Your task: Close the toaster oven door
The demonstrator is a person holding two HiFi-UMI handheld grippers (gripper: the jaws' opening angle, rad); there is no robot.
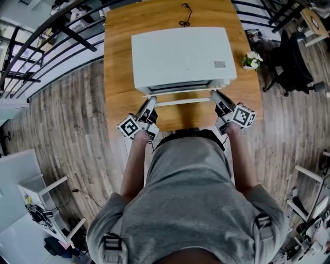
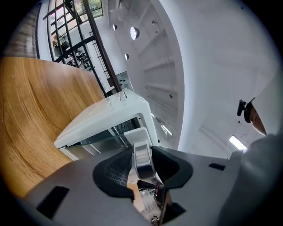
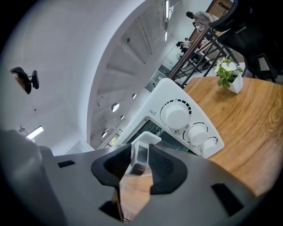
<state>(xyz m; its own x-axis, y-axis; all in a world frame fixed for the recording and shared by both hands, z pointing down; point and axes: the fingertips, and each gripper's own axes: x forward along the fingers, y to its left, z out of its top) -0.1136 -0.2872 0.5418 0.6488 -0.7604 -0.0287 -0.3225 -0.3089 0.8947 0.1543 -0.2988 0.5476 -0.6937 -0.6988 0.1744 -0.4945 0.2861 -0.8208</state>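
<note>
A white toaster oven [image 1: 180,56] stands on the wooden table [image 1: 117,82]. Its door is tilted a little out from the front, with a gap at the top. The door's metal handle bar [image 1: 183,101] runs across the near side. My left gripper [image 1: 151,102] holds the bar's left end. In the left gripper view the shiny handle [image 2: 142,154] sits between the black pads of the left gripper [image 2: 142,164]. My right gripper [image 1: 215,97] holds the right end. In the right gripper view the handle [image 3: 140,154] lies in the right gripper [image 3: 139,164], below the oven's knobs [image 3: 177,114].
A small potted plant [image 1: 251,60] stands on the table to the right of the oven, also seen as the plant [image 3: 230,75]. A dark cable [image 1: 184,15] lies behind the oven. An office chair [image 1: 294,62] is to the right and black railings [image 1: 46,31] to the left.
</note>
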